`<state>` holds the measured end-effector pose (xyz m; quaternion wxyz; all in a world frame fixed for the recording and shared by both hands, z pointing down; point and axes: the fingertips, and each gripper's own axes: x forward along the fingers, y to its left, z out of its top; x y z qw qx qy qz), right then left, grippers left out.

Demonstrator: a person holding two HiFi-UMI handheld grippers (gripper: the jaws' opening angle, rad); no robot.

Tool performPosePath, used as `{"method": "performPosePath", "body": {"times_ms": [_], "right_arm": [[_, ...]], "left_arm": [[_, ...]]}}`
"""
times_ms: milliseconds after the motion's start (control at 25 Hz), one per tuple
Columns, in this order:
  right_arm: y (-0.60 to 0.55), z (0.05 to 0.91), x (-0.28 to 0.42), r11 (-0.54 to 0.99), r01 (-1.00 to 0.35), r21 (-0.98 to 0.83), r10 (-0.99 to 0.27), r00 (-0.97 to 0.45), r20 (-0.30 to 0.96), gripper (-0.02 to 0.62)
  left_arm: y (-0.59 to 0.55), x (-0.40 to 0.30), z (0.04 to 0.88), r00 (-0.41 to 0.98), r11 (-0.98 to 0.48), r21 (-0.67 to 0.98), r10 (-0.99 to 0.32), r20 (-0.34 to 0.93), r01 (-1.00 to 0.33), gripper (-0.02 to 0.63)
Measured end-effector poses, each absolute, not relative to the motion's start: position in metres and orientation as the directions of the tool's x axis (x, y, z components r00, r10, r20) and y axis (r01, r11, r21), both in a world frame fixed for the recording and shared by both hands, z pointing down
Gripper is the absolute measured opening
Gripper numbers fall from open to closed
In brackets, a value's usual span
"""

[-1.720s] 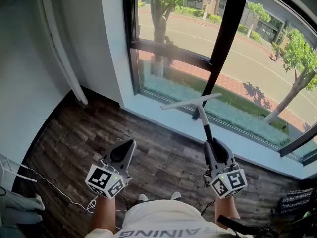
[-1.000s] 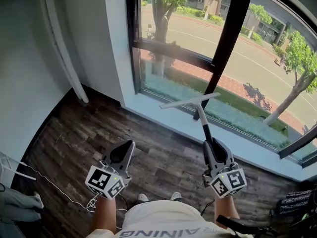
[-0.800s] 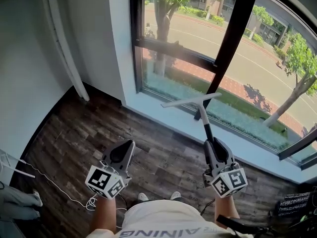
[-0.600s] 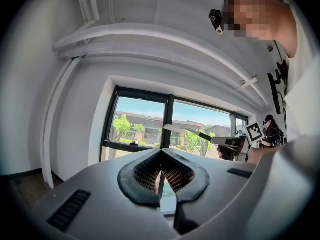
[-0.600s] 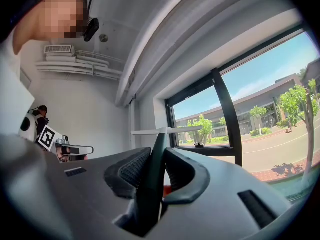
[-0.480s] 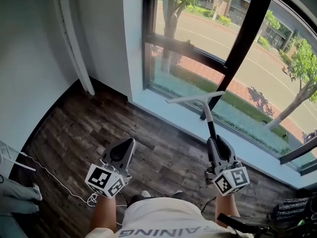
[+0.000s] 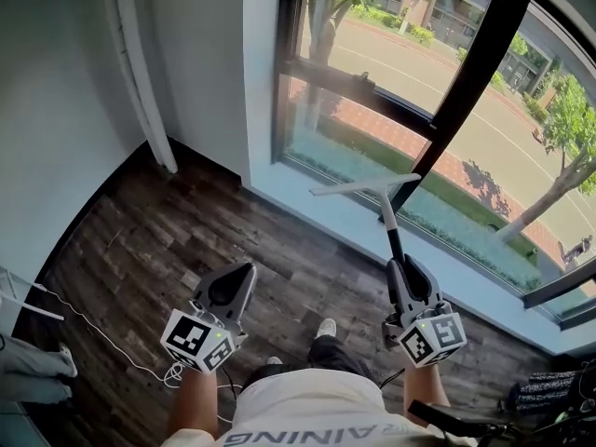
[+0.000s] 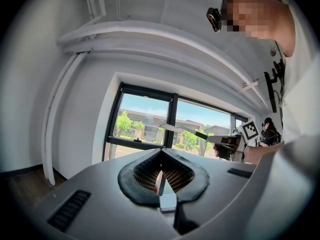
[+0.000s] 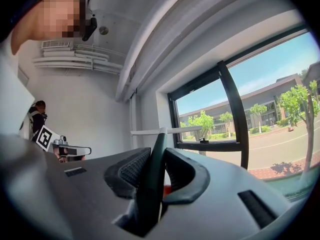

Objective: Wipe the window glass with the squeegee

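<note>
Right tool [image 7: 402, 273] clamped on squeegee [image 7: 368, 185] handle; left tool [image 7: 233, 287] closed, empty. Likely light, stiff (blade edge probably soft): grip at handle, firmly.

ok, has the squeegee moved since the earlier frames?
Yes, slightly. Against the black mullion, the squeegee in the right gripper sits a little further left, its blade end nearer the left window frame. The view itself also shifted.

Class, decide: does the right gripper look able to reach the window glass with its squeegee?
Probably yes: the right gripper, shut on the squeegee, holds it before the window glass, with nothing between.
</note>
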<state>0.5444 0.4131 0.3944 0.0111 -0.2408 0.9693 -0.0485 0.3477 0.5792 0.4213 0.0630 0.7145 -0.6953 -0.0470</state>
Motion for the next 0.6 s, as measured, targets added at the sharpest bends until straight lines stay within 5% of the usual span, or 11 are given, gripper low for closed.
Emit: {"method": "performPosePath", "body": {"times_ms": [600], "right_arm": [[0.249, 0.391, 0.477, 0.885, -0.447, -0.126, -0.455, -0.890, -0.040, 0.100]], "left_arm": [[0.434, 0.274, 0.403, -0.012, 0.011, 0.206, -1.000, -0.004, -0.978, 0.015]]}}
